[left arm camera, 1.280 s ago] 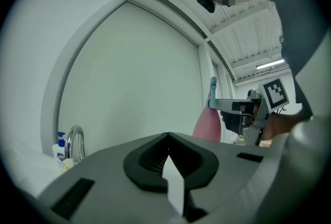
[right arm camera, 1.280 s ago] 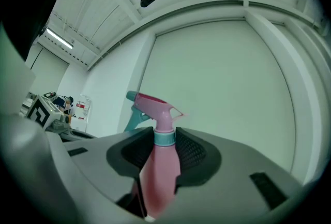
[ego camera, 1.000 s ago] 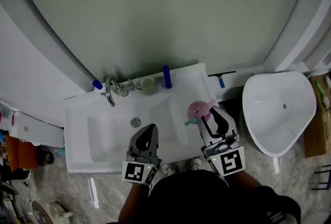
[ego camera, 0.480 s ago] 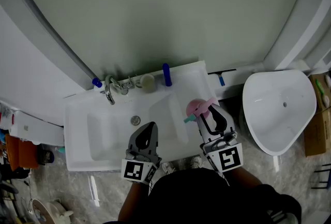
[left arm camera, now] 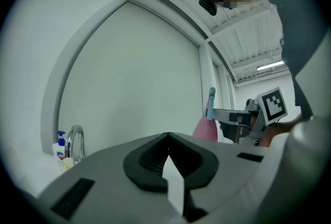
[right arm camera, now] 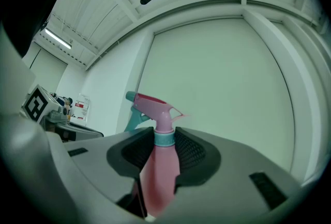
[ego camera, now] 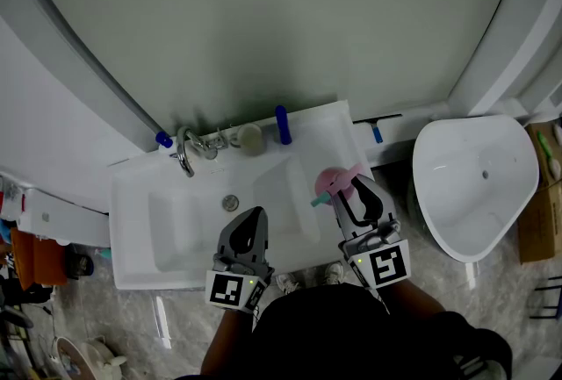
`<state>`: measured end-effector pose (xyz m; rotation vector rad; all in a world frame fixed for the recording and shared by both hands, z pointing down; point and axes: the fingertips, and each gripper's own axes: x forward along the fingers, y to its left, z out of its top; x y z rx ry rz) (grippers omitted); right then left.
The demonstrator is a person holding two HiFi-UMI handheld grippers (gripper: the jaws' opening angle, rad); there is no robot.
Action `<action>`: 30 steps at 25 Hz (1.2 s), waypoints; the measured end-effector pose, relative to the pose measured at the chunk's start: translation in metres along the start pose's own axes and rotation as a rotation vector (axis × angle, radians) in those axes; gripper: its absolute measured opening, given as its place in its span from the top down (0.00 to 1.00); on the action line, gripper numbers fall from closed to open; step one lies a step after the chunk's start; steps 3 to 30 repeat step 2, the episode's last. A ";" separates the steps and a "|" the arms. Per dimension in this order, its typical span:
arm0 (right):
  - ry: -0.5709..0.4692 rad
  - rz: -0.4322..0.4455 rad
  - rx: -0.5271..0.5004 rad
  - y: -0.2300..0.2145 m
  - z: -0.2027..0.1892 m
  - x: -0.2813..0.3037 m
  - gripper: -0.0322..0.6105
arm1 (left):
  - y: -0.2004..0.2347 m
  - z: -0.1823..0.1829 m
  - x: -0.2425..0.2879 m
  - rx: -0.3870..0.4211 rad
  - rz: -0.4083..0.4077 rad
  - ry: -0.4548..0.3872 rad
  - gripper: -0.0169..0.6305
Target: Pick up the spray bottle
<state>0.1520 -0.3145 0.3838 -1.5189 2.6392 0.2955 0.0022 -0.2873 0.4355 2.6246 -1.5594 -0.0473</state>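
Note:
My right gripper (ego camera: 349, 191) is shut on the pink spray bottle (ego camera: 330, 182), which has a teal trigger and collar. It holds the bottle upright over the right end of the white sink (ego camera: 140, 203). In the right gripper view the bottle (right arm camera: 159, 161) stands between the dark pads, its head above the jaws. My left gripper (ego camera: 252, 224) hangs over the sink's front edge, jaws shut with nothing between them (left arm camera: 166, 153). The left gripper view shows the bottle (left arm camera: 208, 127) and the other gripper off to the right.
A chrome faucet (ego camera: 185, 152), a blue-capped soap bottle (ego camera: 163, 140), a small round cup (ego camera: 250, 139) and a blue stick-shaped item (ego camera: 282, 125) line the sink's back ledge. A white toilet (ego camera: 474, 185) stands to the right. A large mirror (ego camera: 263, 18) fills the wall behind.
The right gripper and the bottle have shifted slightly up and left in the head view. The left gripper has stayed put.

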 end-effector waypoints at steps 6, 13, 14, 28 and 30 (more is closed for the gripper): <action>0.004 0.000 -0.001 0.000 -0.001 -0.001 0.75 | -0.002 0.000 0.000 -0.001 -0.002 0.000 0.99; 0.004 0.000 -0.001 0.000 -0.001 -0.001 0.75 | -0.002 0.000 0.000 -0.001 -0.002 0.000 0.99; 0.004 0.000 -0.001 0.000 -0.001 -0.001 0.75 | -0.002 0.000 0.000 -0.001 -0.002 0.000 0.99; 0.004 0.000 -0.001 0.000 -0.001 -0.001 0.75 | -0.002 0.000 0.000 -0.001 -0.002 0.000 0.99; 0.004 0.000 -0.001 0.000 -0.001 -0.001 0.75 | -0.002 0.000 0.000 -0.001 -0.002 0.000 0.99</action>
